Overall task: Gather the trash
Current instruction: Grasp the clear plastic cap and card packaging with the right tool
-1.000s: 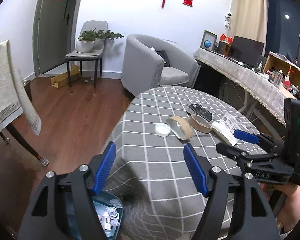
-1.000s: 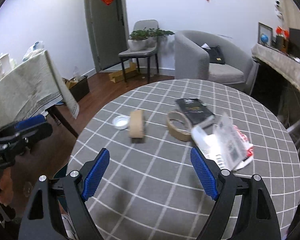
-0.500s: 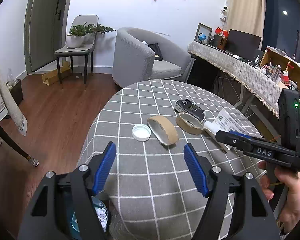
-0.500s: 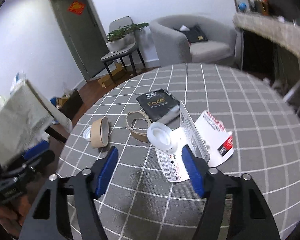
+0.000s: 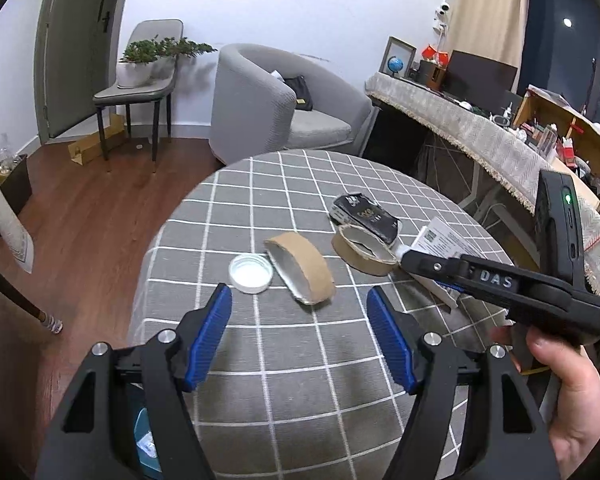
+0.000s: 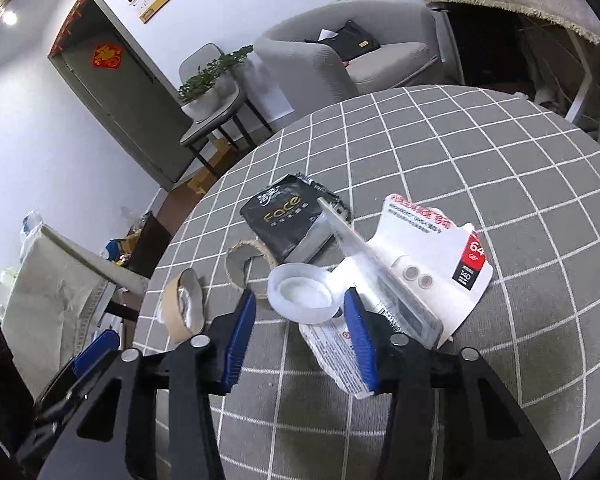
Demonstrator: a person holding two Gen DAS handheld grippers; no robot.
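Right gripper (image 6: pixel 300 316), released, straddles a translucent white plastic lid (image 6: pixel 303 294); left gripper (image 5: pixel 298 334), released, hovers at six o'clock from a brown cardboard tape ring (image 5: pixel 300 267).

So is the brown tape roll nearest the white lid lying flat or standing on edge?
On edge: the tape roll rests on its curved band, its open face sideways.

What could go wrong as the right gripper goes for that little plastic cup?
The right gripper is open around the plastic cup, which rests on loose white packaging; closing might pinch the packaging too or squash the thin cup. The cardboard tape roll stands on edge nearby and could roll if bumped.
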